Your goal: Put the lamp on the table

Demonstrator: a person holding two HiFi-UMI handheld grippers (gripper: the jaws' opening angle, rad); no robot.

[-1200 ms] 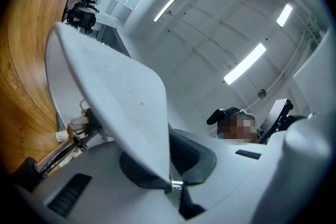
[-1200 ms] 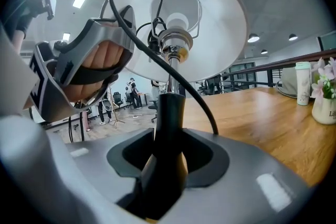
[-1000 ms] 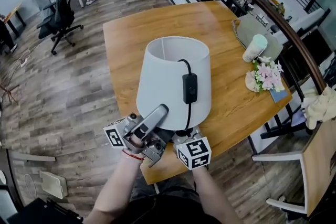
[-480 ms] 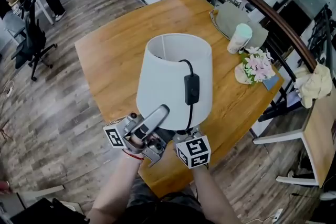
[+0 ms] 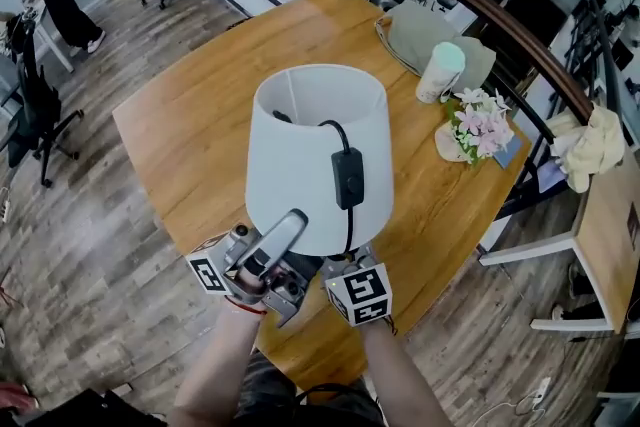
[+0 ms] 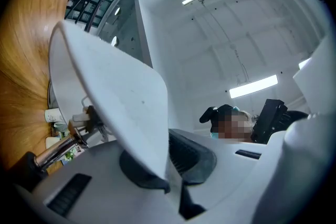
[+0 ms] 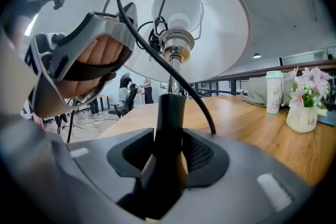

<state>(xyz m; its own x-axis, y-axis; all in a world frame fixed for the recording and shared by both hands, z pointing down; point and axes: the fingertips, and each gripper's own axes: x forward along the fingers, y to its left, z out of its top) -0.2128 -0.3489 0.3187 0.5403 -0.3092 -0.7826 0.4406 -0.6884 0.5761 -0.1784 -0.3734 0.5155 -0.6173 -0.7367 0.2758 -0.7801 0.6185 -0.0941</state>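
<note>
Left gripper (image 6: 169,168) pinches the lamp (image 5: 305,160) by its shade rim; right gripper (image 7: 167,157) clamps the stem (image 7: 169,113) (table (image 5: 190,130) edge below, bare wood ahead).

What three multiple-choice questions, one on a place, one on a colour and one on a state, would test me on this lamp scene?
1. The flowers stand: A by the table's right edge; B at its middle; C at its left edge.
2. The shade is: A red; B white; C green.
3. The right gripper is: A open and empty; B shut on the stem; C shut on the flowers.

Answers: A, the head view shows them next to the cup at the right; B, the shade is plain white all round; B, its jaws press the dark stem from both sides.
</note>
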